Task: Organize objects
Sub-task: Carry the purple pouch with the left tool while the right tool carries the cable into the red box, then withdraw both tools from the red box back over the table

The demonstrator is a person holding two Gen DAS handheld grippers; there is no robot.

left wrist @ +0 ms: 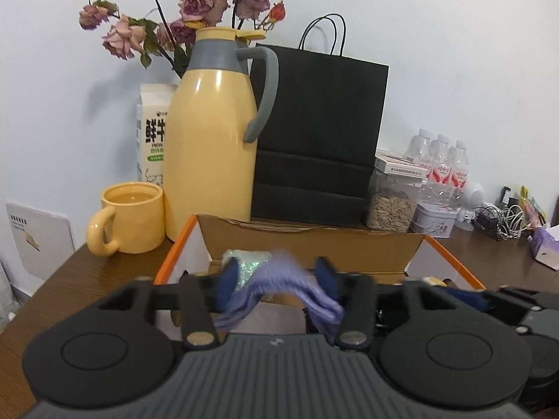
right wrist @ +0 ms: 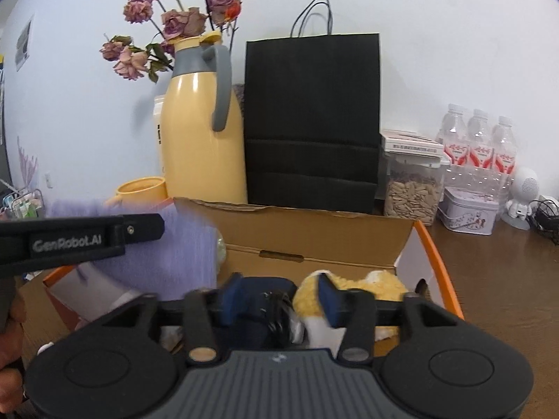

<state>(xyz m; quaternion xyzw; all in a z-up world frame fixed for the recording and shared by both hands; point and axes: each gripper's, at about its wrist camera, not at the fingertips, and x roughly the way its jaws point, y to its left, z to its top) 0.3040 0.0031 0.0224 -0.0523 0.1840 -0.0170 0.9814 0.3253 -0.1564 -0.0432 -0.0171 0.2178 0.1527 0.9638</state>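
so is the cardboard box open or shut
Open: the cardboard box has its lid flap standing up at the back, and a yellow plush toy shows inside it.

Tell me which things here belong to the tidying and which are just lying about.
In play: cardboard box, purple cloth, yellow plush toy.
Lying about: thermos, mug, black bag, seed jar, water bottles.
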